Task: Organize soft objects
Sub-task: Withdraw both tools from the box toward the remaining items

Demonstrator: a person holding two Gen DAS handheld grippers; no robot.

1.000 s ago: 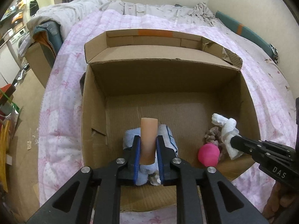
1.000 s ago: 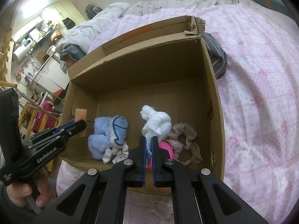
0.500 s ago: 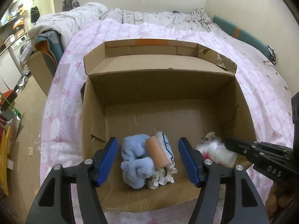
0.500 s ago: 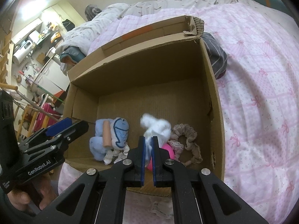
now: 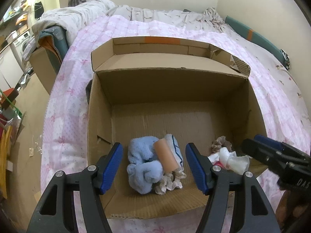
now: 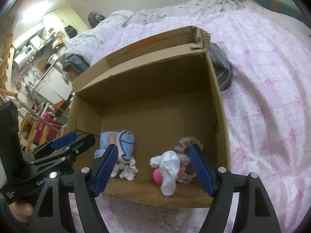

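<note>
Both grippers released over the cardboard box point(image 5: 99, 116)

Left wrist view: the peach roll point(image 5: 166, 156) lies on the blue plush point(image 5: 141, 167), long axis 11-to-5; a second ago it stood clamped. Left gripper point(image 5: 154, 167) gapes wide above.
Right wrist view: right gripper point(image 6: 153, 167) has spread and dropped the white cloth point(image 6: 169, 167), lying 12-to-6 over the pink ball point(image 6: 156, 175).

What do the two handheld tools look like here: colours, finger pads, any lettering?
Both tools, left tool and right tool, have matte black angular frames, blue ribbed finger pads and silver pivot screws. White "GenRobot" lettering partly shows on the left; "DAS" on the right.
</note>
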